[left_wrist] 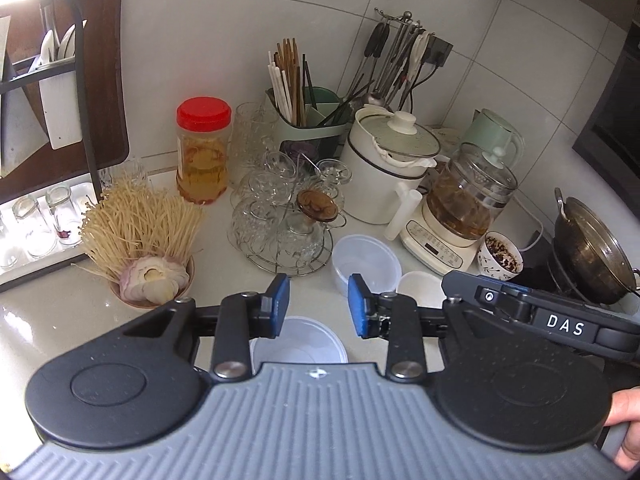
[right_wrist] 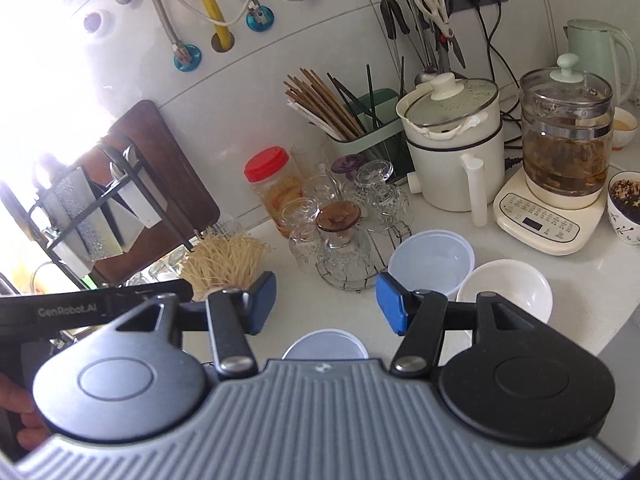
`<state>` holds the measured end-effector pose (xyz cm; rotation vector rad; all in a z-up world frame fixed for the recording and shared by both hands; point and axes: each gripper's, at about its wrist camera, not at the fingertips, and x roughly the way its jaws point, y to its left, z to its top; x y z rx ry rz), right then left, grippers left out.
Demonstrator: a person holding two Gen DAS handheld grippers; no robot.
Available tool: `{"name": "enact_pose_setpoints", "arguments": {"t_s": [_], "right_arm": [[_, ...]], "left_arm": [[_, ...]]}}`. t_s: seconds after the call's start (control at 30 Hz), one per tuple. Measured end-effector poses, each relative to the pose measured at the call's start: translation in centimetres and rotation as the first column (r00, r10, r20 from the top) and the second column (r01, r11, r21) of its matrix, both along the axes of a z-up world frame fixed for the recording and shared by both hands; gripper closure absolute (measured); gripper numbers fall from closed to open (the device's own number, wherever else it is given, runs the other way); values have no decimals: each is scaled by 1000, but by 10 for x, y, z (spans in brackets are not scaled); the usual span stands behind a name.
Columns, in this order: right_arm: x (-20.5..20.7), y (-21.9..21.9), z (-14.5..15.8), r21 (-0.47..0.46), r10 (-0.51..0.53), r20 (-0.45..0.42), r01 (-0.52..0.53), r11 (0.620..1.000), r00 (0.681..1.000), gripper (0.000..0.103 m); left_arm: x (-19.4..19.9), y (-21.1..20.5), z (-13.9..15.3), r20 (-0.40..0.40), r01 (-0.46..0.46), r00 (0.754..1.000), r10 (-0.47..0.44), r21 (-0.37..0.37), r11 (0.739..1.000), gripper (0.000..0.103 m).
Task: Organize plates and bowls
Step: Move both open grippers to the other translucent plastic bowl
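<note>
Left gripper point(right_wrist: 132, 300) reads "GenRobot.AI"; right gripper point(left_wrist: 520, 304) reads "DAS"

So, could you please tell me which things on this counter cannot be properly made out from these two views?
- Near translucent container: lower part hidden by the left gripper body in the left wrist view; likewise behind the right gripper in the right wrist view.
- White bowl: partly covered by the other gripper's finger, left wrist view.
- Dish rack: washed out by window glare, right wrist view.
- Wok: crowded against the right edge, contents unclear.
</note>
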<state>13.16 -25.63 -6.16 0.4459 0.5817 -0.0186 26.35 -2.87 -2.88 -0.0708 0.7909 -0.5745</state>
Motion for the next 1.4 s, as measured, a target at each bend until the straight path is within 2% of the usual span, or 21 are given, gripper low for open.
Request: {"name": "enact_pose_setpoints", "arguments": {"t_s": [0.2,0.4,0.67,0.8,0.9,1.0,1.4], "right_arm": [[-18,19,9,-30,-51,4,51,998,999,44],[-43,31,6,-41,-106,-6,106,994,994,44],[-44,13,-5,-50,-132,-61,129,990,989,44],[-37,-4,-15,-47,-150,-103,146,988,983,44],[-31,-18,-21,-43,-148,-115,144,989,982,44],[-23,-29,-31,-35,-160,-154,156,987,975,44],[3,-66,-53,-10,-191,-208,193,981,959,44]], "left_arm": [[-13,11,0,-2,32,999,-32,-1,999,63],[-23,11,-9,-26,100,995,-99,38,994,58],[-25,-8,-26,-64,110,992,-108,30,994,53],[-16,-22,-33,-82,113,991,-109,42,993,51],[-4,-34,-39,-91,116,990,-111,53,992,44],[8,-46,-46,-106,117,988,-110,57,991,44],[47,-84,-72,-165,106,982,-92,80,991,44]]}}
